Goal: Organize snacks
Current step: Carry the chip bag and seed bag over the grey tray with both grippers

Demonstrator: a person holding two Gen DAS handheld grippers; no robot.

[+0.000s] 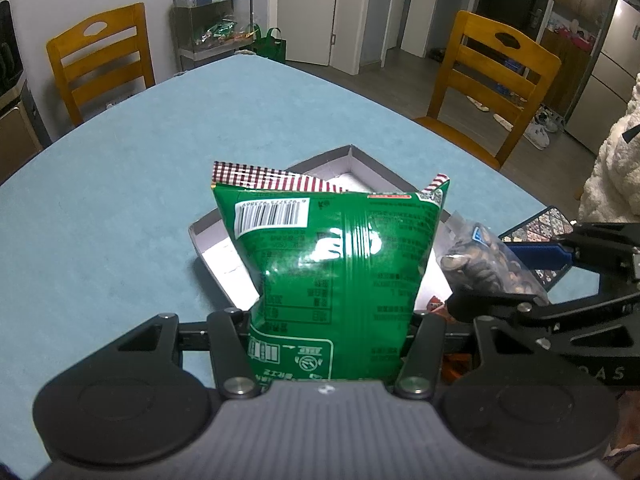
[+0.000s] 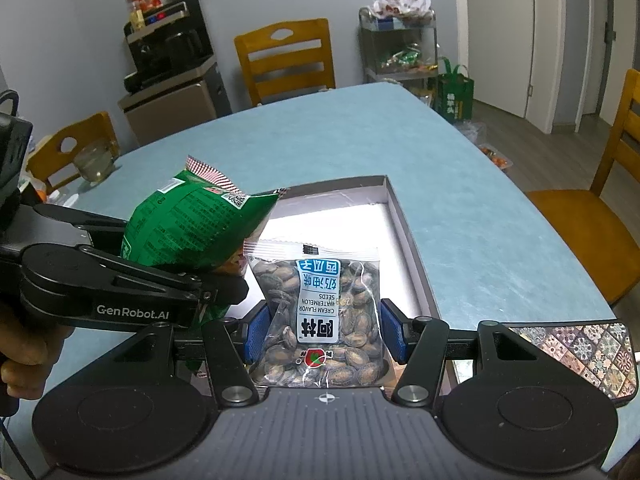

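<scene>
My left gripper (image 1: 332,336) is shut on a green snack bag (image 1: 336,264) with a checked top edge, held upright over the near end of an open white-lined box (image 1: 352,160). The right wrist view shows the same green snack bag (image 2: 188,220) at the left, in the left gripper (image 2: 216,284). My right gripper (image 2: 320,332) is shut on a clear packet of watermelon seeds (image 2: 320,312), its blue pads (image 2: 256,330) pressing both sides. That seed packet (image 1: 480,264) hangs right of the green bag, above the box (image 2: 404,232).
A light blue table (image 1: 120,220) carries the box. The patterned box lid (image 2: 580,352) lies at the right near edge. Wooden chairs (image 1: 488,80) stand around. A glass (image 2: 92,164) stands at the far left, and a shelf cart (image 2: 400,44) with snack bags is behind.
</scene>
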